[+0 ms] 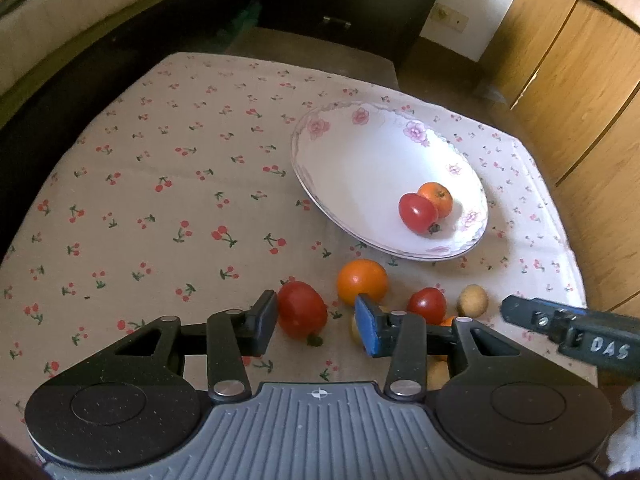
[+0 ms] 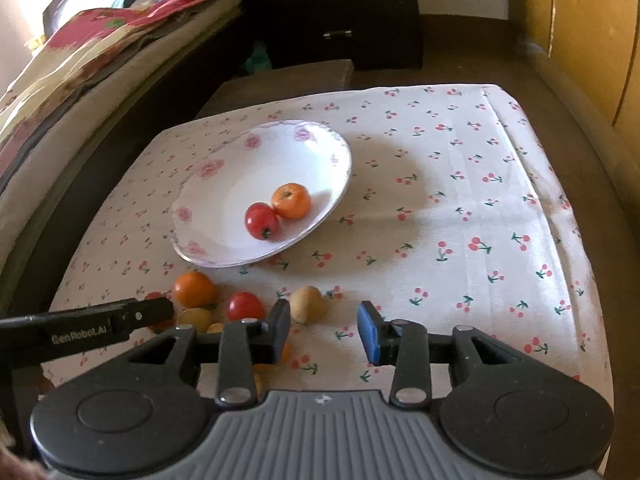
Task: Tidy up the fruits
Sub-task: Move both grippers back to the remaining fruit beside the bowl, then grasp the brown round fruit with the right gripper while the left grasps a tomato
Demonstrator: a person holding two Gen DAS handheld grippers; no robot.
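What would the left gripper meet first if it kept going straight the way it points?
Most likely the red tomato, lying between the open left gripper fingers; depth is unclear, so it may meet the tablecloth beside it.

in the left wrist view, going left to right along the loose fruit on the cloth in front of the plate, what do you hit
large red tomato between the left gripper fingers → orange tomato → smaller red tomato → pale yellowish fruit → tip of the right gripper. A few pieces half hidden behind the blue-padded finger are left out.
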